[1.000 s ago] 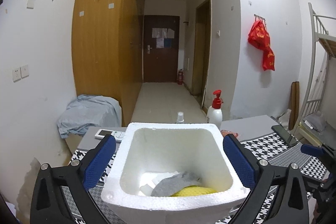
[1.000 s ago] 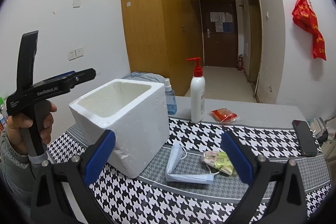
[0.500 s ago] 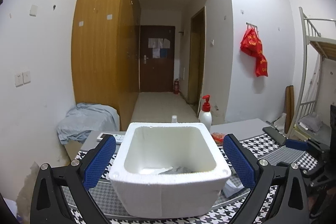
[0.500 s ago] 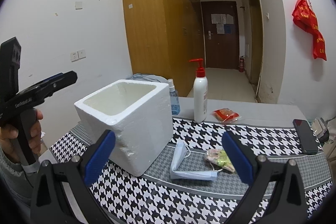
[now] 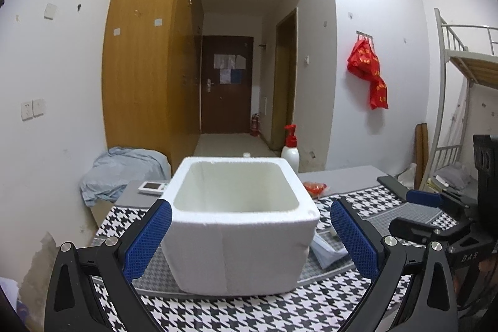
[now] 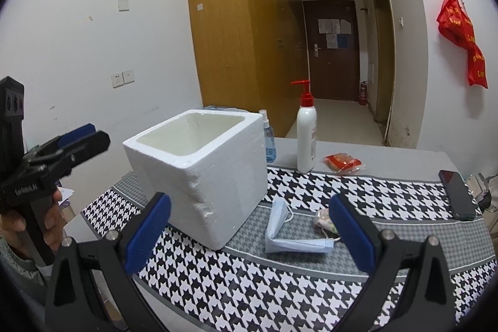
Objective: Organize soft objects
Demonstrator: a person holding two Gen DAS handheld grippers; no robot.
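Item: folded face mask (image 6: 281, 234) lying just ahead of, slightly left between, the wide-open, empty right gripper (image 6: 249, 234); foam box (image 5: 239, 217) framed ahead by the equally open, empty left gripper (image 5: 249, 241); best pinched at the fold.

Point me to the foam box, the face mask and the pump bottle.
foam box (image 6: 224, 176), right wrist view, on its front side wall.
face mask (image 6: 295, 243), right wrist view, on the lower folded panel.
pump bottle (image 6: 306, 139), right wrist view, on the white body.
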